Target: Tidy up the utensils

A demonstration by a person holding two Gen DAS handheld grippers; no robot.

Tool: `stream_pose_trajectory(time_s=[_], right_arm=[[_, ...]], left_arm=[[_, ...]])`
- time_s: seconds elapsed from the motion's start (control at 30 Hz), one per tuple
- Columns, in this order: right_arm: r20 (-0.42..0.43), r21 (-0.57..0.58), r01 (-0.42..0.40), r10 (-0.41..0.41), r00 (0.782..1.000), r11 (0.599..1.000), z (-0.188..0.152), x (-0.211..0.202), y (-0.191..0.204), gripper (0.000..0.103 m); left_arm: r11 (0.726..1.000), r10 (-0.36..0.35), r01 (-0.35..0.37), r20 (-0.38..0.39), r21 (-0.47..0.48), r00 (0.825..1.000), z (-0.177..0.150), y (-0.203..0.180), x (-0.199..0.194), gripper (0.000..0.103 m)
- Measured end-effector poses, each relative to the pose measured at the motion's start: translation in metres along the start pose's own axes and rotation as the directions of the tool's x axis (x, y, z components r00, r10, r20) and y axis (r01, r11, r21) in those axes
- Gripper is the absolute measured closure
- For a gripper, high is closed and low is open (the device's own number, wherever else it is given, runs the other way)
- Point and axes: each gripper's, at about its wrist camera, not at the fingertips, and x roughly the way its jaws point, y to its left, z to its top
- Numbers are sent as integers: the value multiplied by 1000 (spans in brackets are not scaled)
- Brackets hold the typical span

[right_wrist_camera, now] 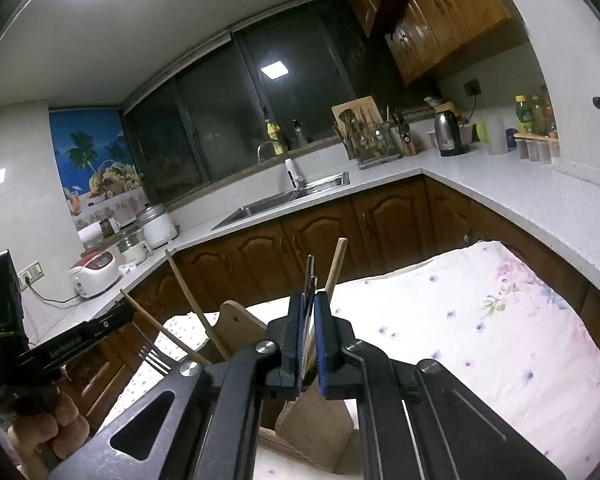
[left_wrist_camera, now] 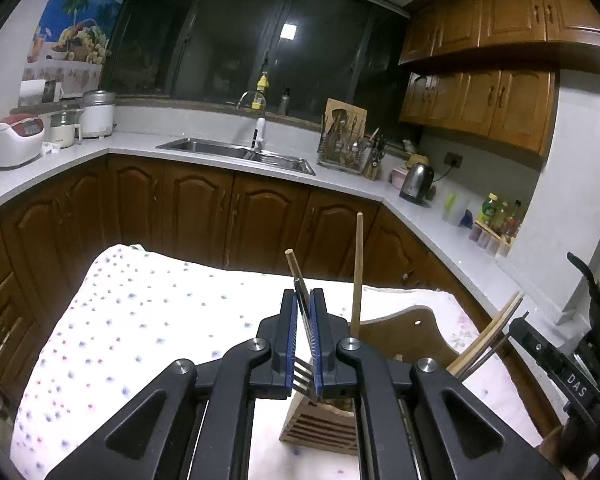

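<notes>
both hands are carrying utensils above the wooden slotted utensil block [left_wrist_camera: 320, 420], which is standing on the table under a white dotted cloth [left_wrist_camera: 140, 320]. judging by this, the sorting step is under way, each piece waiting to be dropped into the block.

the left gripper [left_wrist_camera: 309, 308] is pinching a steel fork with a dark handle [left_wrist_camera: 305, 344] between its blue pads, tines toward the camera, handle pointing out and up. the right gripper [right_wrist_camera: 309, 312] is pinching a thin metal-handled utensil [right_wrist_camera: 310, 280]; its working end is hidden.

several bamboo chopsticks and sticks [left_wrist_camera: 357, 272] are already standing in the block.

next, the fork probably needs turning upright over a free compartment before the jaws are easing apart. both grippers are tilting slightly downward, side by side over the block.
</notes>
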Motion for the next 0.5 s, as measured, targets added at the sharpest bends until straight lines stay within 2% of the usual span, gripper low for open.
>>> stream_pose_trajectory(time_s=[0.07,0.1,0.2,0.23,0.27,0.3,0.37,0.4,0.43,0.47,0.5], right_arm=[[-13,0,-4,4,1000,1000,0,1,0,93],[-15,1,-4,4,1000,1000,0,2,0,93],[-21,8,3,-3,1000,1000,-2,1,-2,87],[-20,13,1,-1,1000,1000,-3,0,-2,77],[-20,17,-2,3,1000,1000,-3,-1,-1,68],[-15,20,-8,9,1000,1000,-3,-3,-1,64],[-1,25,-19,19,1000,1000,-3,-9,-1,49],[6,26,-21,21,1000,999,-3,-12,-1,44],[16,29,-24,23,1000,999,-4,-16,-1,30],[27,31,-27,26,999,999,-4,-20,-1,19],[38,32,-32,31,999,999,-5,-25,-1,15]], left_arm=[[1000,1,-1,-6,-4,1000,0,0,0,96],[1000,-3,3,-13,-9,1000,0,0,0,91],[1000,2,-2,-7,-23,1000,0,4,-4,65],[1000,1,-1,-4,-25,1000,0,5,-6,58],[1000,-3,3,-1,-28,1000,1,6,-8,55],[1000,-4,4,1,-30,1000,0,6,-11,48],[1000,-1,1,15,-28,1000,0,6,-20,38],[1000,4,-4,20,-27,1000,-1,7,-25,28],[1000,8,-7,25,-27,1000,-3,8,-28,18],[1000,13,-12,38,-25,999,-5,9,-36,17],[1000,12,-11,43,-22,999,-8,10,-40,16]])
